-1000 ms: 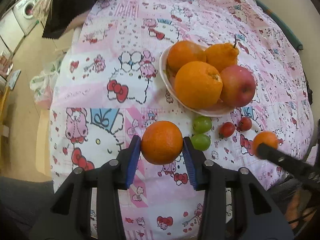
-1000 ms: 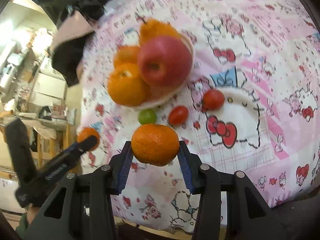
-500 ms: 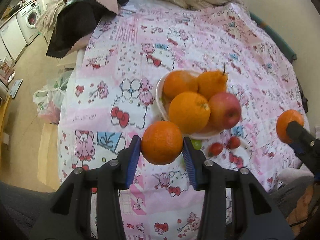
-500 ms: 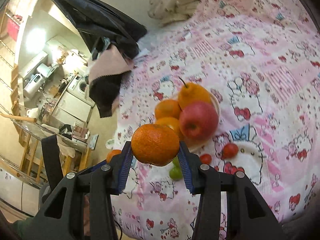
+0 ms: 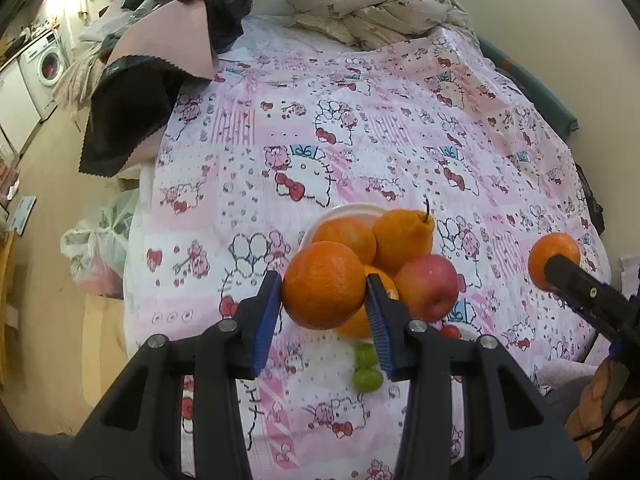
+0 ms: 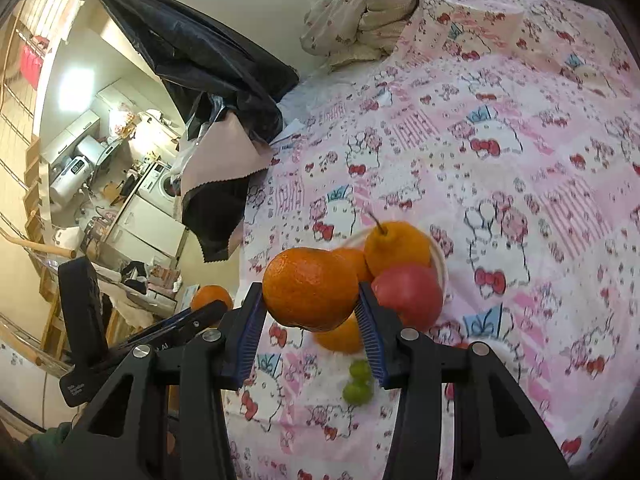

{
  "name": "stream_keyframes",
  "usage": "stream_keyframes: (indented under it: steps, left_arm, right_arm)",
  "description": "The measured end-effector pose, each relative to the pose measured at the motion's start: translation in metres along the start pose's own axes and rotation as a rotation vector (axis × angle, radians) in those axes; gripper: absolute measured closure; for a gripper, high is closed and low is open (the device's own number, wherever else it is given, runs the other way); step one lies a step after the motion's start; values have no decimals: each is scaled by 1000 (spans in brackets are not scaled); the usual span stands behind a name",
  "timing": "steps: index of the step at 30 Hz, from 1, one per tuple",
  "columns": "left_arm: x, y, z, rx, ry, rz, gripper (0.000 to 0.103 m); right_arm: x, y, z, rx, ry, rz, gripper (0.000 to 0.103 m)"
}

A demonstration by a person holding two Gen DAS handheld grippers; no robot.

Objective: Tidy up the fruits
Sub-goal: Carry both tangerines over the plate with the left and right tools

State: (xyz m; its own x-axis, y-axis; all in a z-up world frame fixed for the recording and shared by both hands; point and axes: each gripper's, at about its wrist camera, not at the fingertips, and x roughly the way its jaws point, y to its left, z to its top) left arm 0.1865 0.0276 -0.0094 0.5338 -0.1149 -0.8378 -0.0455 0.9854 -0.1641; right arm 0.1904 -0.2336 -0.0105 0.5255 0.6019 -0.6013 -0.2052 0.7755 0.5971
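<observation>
While each gripper, left gripper (image 5: 324,308) and right gripper (image 6: 311,312), clamps its own orange (image 5: 324,285) above the near grapes (image 5: 366,378), the farther white bowl (image 5: 344,211) looks heaped; adding more probably dislodges the apple (image 5: 427,287).

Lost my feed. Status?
Left gripper shut on orange. Right gripper shut on tangerine. Bowl piled full; grapes loose beside it.

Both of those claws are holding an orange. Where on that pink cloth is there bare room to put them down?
The widest bare stretch of the pink cloth lies beyond the white bowl, up to the crumpled blanket. Left of the bowl is free too. It is crowded in the heaped bowl and just in front of it, around the green grapes.
</observation>
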Motion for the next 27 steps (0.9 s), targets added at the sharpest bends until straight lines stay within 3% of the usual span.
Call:
stream_keyframes:
  steps: [15,27]
  left_arm:
    - [36,-11,42,50,16,-21,65]
    - [85,-5,57,38,55,-30,65]
  right_arm:
    - [43,-5,31,-49,17,-33,56]
    - [110,-23,19,-114,130,-103,56]
